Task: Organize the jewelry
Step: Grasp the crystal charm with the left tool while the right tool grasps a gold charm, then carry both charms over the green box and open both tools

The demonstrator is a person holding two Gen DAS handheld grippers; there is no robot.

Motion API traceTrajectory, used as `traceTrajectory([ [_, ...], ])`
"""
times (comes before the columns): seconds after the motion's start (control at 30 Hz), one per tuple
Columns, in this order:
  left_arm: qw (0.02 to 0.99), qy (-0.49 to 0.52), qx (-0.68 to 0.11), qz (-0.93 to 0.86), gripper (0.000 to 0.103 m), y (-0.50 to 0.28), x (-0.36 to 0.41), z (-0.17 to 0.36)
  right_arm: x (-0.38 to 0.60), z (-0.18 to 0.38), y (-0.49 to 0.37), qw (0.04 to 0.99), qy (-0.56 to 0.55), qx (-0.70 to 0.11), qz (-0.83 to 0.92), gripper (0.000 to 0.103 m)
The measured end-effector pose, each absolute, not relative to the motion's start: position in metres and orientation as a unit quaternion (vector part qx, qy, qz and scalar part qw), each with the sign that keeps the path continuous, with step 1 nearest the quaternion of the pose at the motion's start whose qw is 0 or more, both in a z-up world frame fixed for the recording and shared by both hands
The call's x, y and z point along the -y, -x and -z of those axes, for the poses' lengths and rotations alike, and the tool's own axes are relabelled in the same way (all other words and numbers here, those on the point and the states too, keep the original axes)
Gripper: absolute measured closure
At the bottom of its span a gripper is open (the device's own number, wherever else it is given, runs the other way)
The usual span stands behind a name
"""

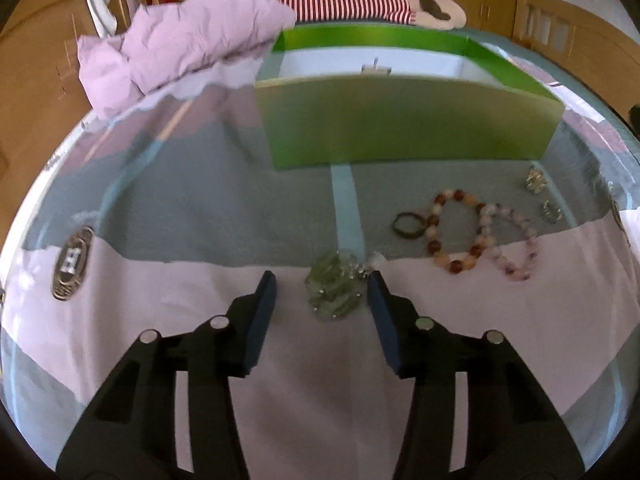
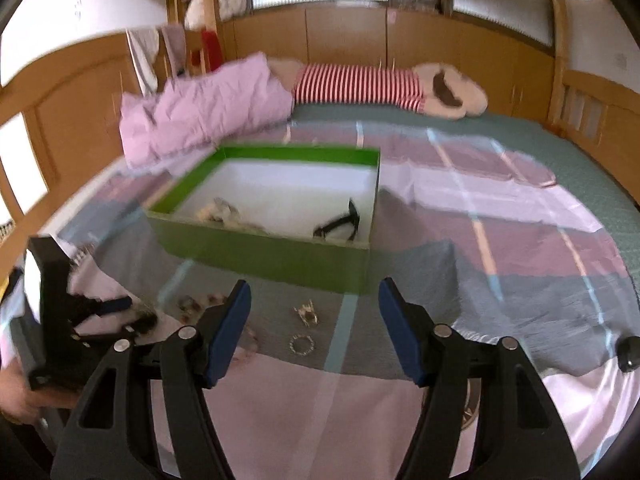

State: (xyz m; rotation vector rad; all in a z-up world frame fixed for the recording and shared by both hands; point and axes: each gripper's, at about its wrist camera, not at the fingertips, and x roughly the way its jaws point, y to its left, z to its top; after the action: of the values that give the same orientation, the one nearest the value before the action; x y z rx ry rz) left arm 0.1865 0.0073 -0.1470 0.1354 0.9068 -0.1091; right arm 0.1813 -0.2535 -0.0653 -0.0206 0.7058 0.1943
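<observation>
My left gripper (image 1: 322, 280) is open, its jaws on either side of a pale green glass-bead bracelet (image 1: 334, 290) lying on the bed cover. Right of it lie a red and cream bead bracelet (image 1: 454, 232), a pink bead bracelet (image 1: 514, 240), a dark ring-shaped band (image 1: 408, 225) and two small metal pieces (image 1: 536, 180). The green box (image 1: 400, 124) stands behind. My right gripper (image 2: 314, 292) is open and empty above the bed, in front of the green box (image 2: 280, 256), which holds a pale jewelry piece (image 2: 224, 210) and a black item (image 2: 340, 224). A metal clip (image 2: 306, 312) and a ring (image 2: 302, 346) lie between its jaws.
A pink duvet (image 2: 208, 112) and a striped pillow (image 2: 360, 82) lie at the bed's far side. An oval metal buckle (image 1: 72, 264) lies left. A dark round object (image 2: 630, 354) sits at the right. The left gripper and hand show at the left of the right wrist view (image 2: 60, 320).
</observation>
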Motion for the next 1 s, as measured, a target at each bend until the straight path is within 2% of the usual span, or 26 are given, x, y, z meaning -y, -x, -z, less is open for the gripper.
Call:
traceTrajectory([
  [0.1,0.897,-0.065,-0.433,0.06,0.068,-0.19,-0.006,0.147,0.252,0.091,-0.199,0.919,0.015,-0.385,-0.088,0.047],
  [0.17,0.896,-0.064,-0.436,0.064,0.079,-0.192,-0.004,0.147,0.252,0.102,-0.207,0.912,0.012,-0.401,-0.089,0.047],
  [0.2,0.895,-0.063,-0.437,0.066,0.081,-0.193,-0.003,0.146,0.249,0.105,-0.21,0.91,0.015,-0.405,-0.09,0.047],
  [0.27,0.895,-0.062,-0.437,0.067,0.092,-0.194,-0.002,0.144,0.243,0.11,-0.217,0.908,0.026,-0.407,-0.097,0.048],
  [0.57,0.915,-0.032,-0.391,0.097,0.092,-0.18,0.002,0.09,0.229,0.134,-0.234,0.889,0.044,-0.444,-0.103,0.066],
  [0.73,0.932,-0.016,-0.348,0.105,0.092,-0.167,-0.002,0.048,0.225,0.142,-0.239,0.881,0.051,-0.458,-0.107,0.088],
  [1.0,0.947,-0.009,-0.301,0.114,0.092,-0.139,-0.01,0.006,0.22,0.11,-0.226,0.901,0.043,-0.416,-0.115,0.089],
])
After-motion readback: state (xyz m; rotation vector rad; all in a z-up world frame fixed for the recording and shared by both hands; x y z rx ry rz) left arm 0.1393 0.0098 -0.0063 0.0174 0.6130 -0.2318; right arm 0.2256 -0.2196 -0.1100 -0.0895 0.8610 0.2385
